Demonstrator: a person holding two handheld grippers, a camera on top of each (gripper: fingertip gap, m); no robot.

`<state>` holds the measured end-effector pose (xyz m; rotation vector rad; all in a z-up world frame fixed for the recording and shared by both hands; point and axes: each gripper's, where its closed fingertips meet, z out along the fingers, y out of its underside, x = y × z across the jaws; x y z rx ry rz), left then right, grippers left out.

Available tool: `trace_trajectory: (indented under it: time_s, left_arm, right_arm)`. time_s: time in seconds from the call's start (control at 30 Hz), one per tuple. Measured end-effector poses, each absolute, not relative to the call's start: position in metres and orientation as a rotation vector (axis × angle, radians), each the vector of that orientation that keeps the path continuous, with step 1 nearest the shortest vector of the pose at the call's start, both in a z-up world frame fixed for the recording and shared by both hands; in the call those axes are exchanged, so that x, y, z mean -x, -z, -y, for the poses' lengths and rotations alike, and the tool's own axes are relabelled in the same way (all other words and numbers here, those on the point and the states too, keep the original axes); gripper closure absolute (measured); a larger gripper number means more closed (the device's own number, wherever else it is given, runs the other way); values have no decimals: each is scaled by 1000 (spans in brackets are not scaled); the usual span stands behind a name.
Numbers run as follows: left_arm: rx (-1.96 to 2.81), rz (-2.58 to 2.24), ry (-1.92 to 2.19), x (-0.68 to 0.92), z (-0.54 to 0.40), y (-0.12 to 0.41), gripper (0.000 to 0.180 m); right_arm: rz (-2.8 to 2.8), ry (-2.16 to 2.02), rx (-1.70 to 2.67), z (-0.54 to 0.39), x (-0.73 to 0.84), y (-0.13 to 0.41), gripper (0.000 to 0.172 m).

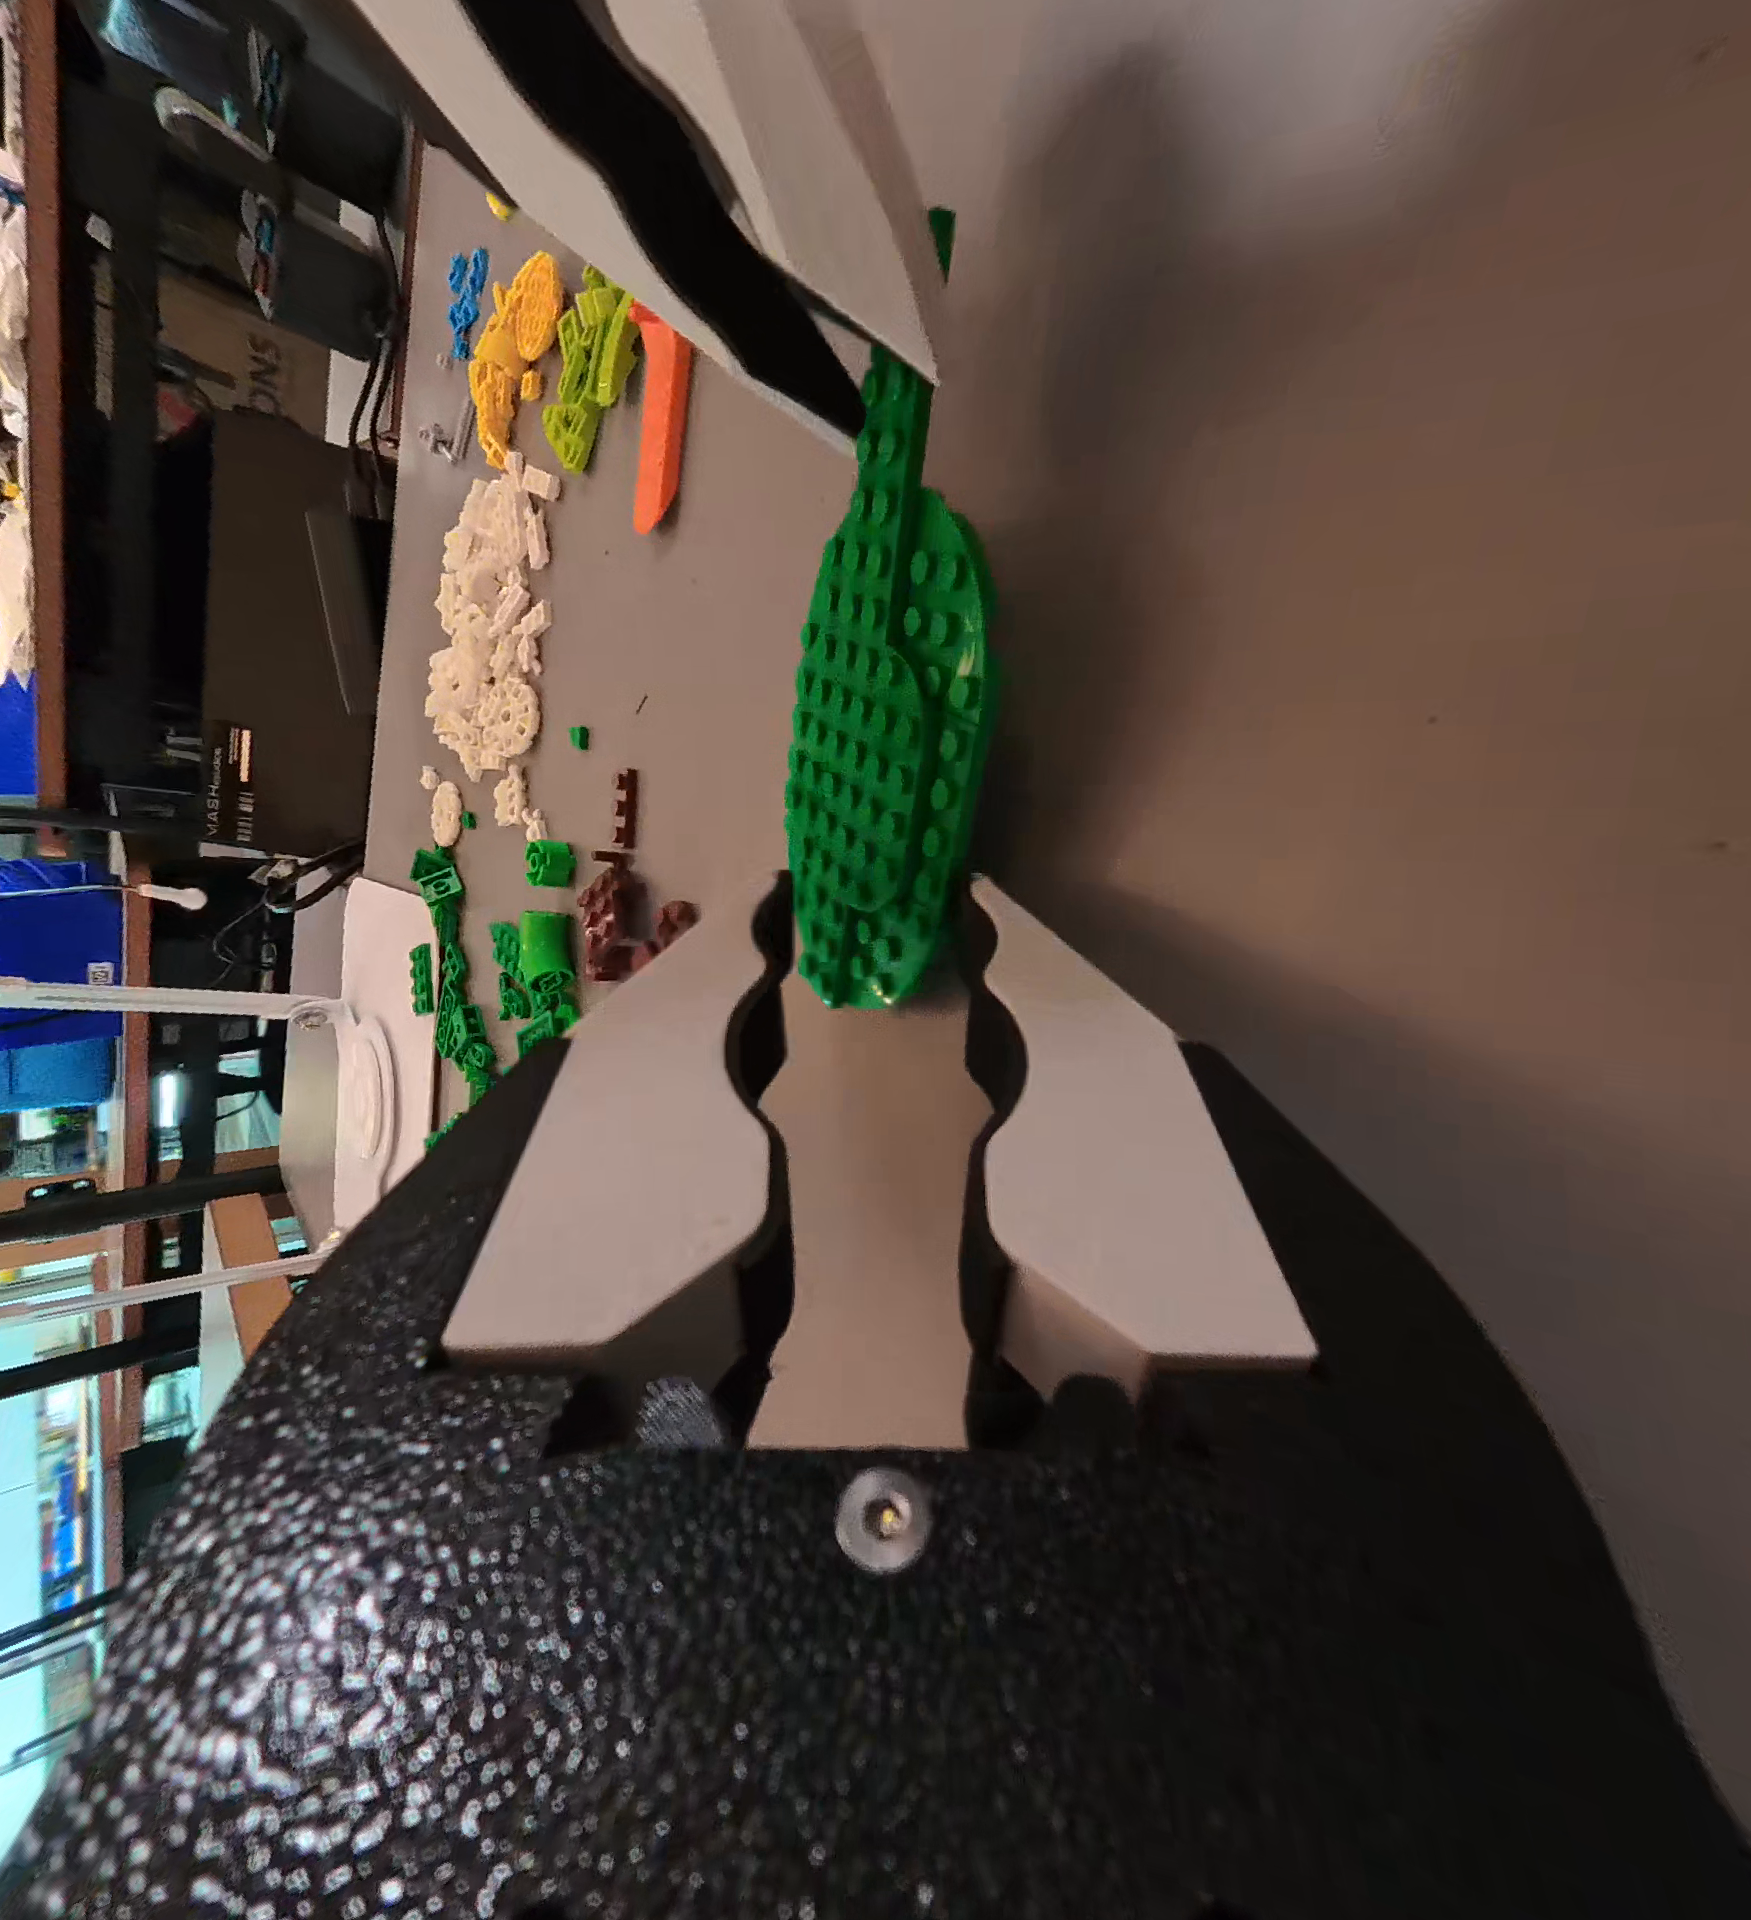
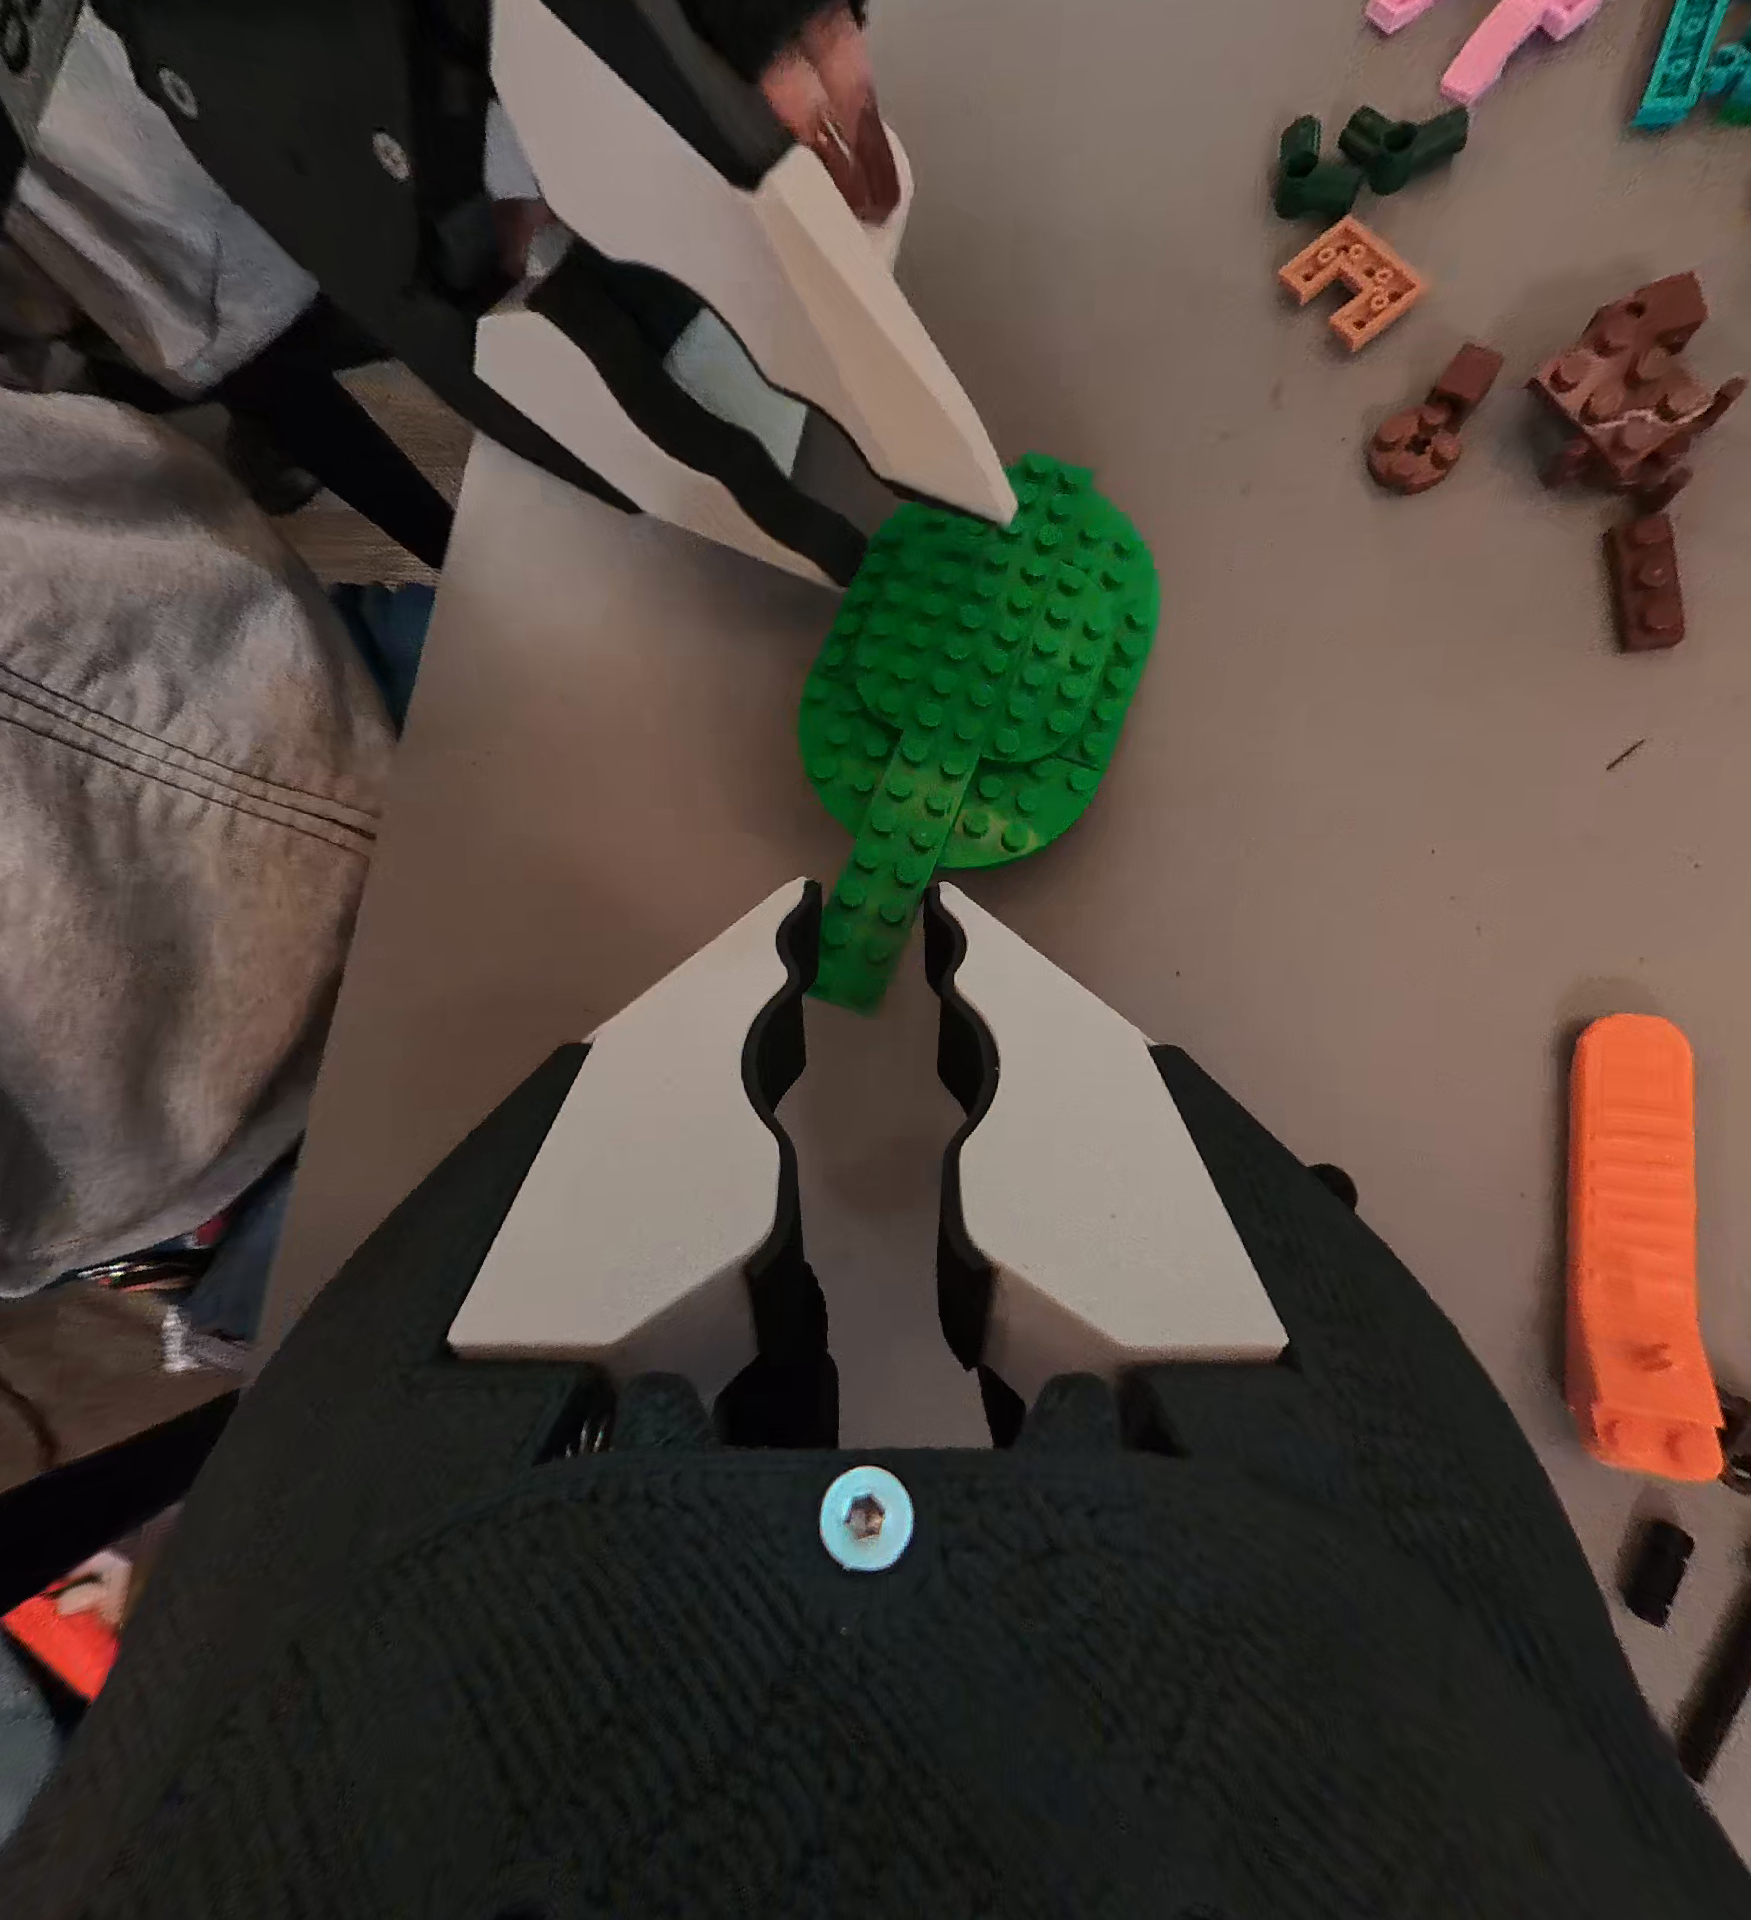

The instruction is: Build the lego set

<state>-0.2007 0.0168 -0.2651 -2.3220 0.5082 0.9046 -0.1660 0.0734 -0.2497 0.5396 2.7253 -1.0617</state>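
White lettering is showing on a black rectangular box [image 1: 245, 774] beyond the far edge of the grey table [image 1: 725, 644]. Pale lettering is showing on a brown cardboard carton [image 1: 273, 374], also beyond that edge.

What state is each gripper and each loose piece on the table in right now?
right gripper: closed on the green strip, a pad on each edge.
left gripper: jaws narrow, astride the end of the green plate; contact unclear.
green plate: studs up, strip joined on top.
orange tool: lying flat on the table, untouched.
brown pieces: loose, some joined.
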Motion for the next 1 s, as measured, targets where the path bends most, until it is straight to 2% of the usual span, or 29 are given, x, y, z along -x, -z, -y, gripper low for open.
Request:
trace_trajectory:
  time_s: [0.03,0.13,0.2,0.27,0.33,0.4,0.47,0.53,0.57,0.63,0.67,0.8,0.83,1.0]
  left_arm:
    - [2317,-517,-914,201,-17,267,162]
    - [2277,-543,-981,204,-18,266,166]
    - [2244,-526,-1024,206,-19,260,169]
    - [2219,-457,-1046,212,-19,249,176]
    - [2248,-357,-932,213,-19,247,176]
    - [2258,-299,-831,213,-19,244,176]
    - [2252,-300,-798,212,-19,241,177]
    - [2252,-310,-791,211,-18,239,176]
    - [2249,-306,-784,210,-18,238,176]
    - [2240,-280,-773,210,-15,237,171]
    - [2237,-251,-766,211,-13,236,160]
    - [2137,-186,-810,216,-4,223,98]
    - [2093,-203,-873,219,-1,217,89]
    - [1843,-495,-1448,225,16,184,93]
  right_arm:
    - [-2756,1067,-525,-73,166,251,153]
    - [-2852,1106,-497,-72,167,251,149]
    - [-2949,1182,-533,-71,178,246,127]
    - [-3080,1345,-550,-63,192,233,99]
    - [-3212,1446,-387,-48,191,227,97]
    - [-3456,1294,-225,-46,197,237,105]
    - [-3659,1117,-179,-51,210,245,127]
    - [-3686,1137,-168,-48,215,244,159]
    - [-3649,1177,-190,-45,214,243,163]
    - [-3544,1248,-320,-44,215,241,164]
    - [-3468,1327,-393,-43,215,236,164]
    - [-2912,1638,-759,-35,208,211,164]
    - [-2744,1668,-833,-34,206,204,164]
    - [-2066,1687,-1025,-28,198,173,164]
